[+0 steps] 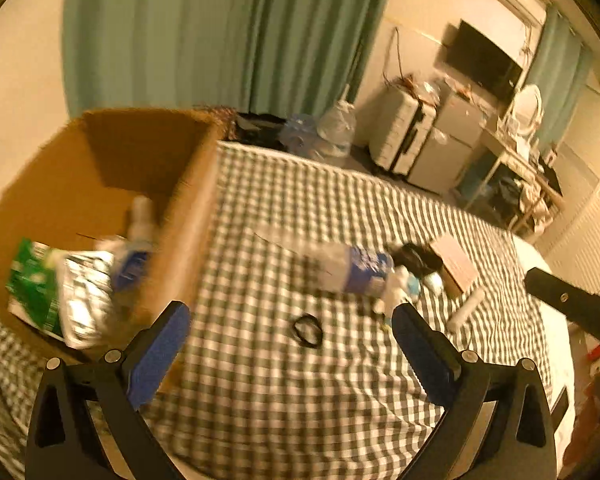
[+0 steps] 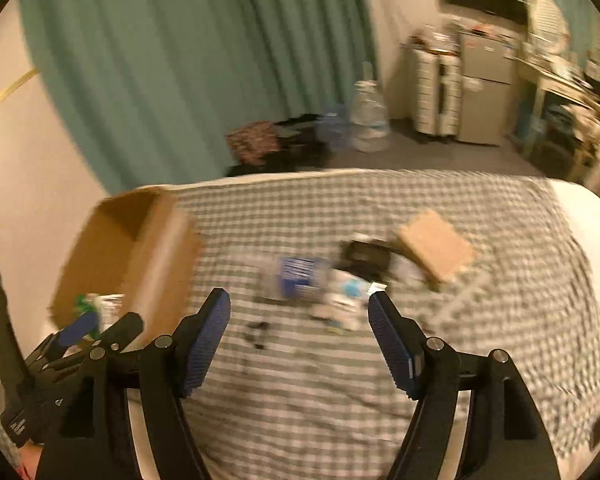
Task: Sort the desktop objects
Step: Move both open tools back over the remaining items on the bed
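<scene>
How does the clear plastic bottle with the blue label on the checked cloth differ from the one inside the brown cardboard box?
The clear plastic bottle with the blue label on the checked cloth lies flat in the open; the one inside the brown cardboard box stands more upright, leaning among packets. Both are clear with blue labels.

Your left claw [image 1: 290, 322] and right claw [image 2: 298, 312] each show blue ribbed pads on black frames. The bed cover [image 1: 300, 400] under them carries a dark grey and white gingham check. At your ten o'clock the cardboard box [image 1: 100, 168] is plain brown, holding a green and white packet [image 1: 34, 284]. At twelve o'clock the clear bottle [image 1: 340, 266] wears a blue label. At one o'clock you have a tan flat carton [image 2: 436, 246] beside a black item [image 2: 366, 256]. The curtain [image 2: 200, 60] is teal green.
</scene>
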A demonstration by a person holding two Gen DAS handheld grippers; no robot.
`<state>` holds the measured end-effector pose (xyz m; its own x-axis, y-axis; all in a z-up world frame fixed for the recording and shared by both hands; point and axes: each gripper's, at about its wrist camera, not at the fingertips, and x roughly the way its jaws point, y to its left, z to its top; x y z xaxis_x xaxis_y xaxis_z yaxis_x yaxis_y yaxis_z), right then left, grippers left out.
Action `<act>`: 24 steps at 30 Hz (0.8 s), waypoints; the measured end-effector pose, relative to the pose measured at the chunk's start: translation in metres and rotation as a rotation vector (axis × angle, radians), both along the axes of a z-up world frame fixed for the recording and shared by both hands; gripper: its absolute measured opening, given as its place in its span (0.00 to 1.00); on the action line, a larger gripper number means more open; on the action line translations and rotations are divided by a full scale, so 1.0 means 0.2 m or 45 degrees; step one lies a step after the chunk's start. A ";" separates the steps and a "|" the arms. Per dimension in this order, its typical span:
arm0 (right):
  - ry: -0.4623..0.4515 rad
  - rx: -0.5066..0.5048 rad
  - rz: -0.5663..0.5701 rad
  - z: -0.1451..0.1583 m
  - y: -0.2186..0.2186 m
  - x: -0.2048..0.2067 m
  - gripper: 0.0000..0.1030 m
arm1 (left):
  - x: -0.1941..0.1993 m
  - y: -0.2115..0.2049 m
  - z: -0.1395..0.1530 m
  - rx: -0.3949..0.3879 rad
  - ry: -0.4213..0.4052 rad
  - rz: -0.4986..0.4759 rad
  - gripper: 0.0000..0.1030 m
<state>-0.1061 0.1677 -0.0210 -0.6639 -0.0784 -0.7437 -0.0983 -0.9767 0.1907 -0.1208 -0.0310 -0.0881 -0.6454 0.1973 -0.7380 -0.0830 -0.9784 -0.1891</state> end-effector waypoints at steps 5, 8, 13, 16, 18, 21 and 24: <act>-0.070 -0.014 -0.152 -0.18 0.27 0.01 0.70 | -0.06 0.18 -0.19 -0.090 -0.054 -0.052 1.00; -0.130 -0.039 -0.229 -0.32 0.41 -0.02 0.70 | -0.10 0.23 -0.30 -0.106 -0.091 -0.070 1.00; -0.219 -0.057 -0.278 -0.51 0.52 -0.10 0.70 | -0.19 0.27 -0.49 -0.150 -0.164 -0.067 1.00; -0.269 -0.073 -0.292 -0.61 0.58 -0.13 0.70 | -0.24 0.29 -0.59 -0.158 -0.218 -0.059 1.00; -0.310 -0.110 -0.287 -0.66 0.61 -0.17 0.69 | -0.26 0.30 -0.66 -0.173 -0.248 -0.057 1.00; -0.339 -0.103 -0.304 -0.72 0.63 -0.22 0.69 | -0.28 0.31 -0.73 -0.198 -0.271 -0.061 1.00; -0.355 -0.103 -0.318 -0.76 0.67 -0.27 0.69 | -0.29 0.32 -0.76 -0.210 -0.249 -0.066 1.00</act>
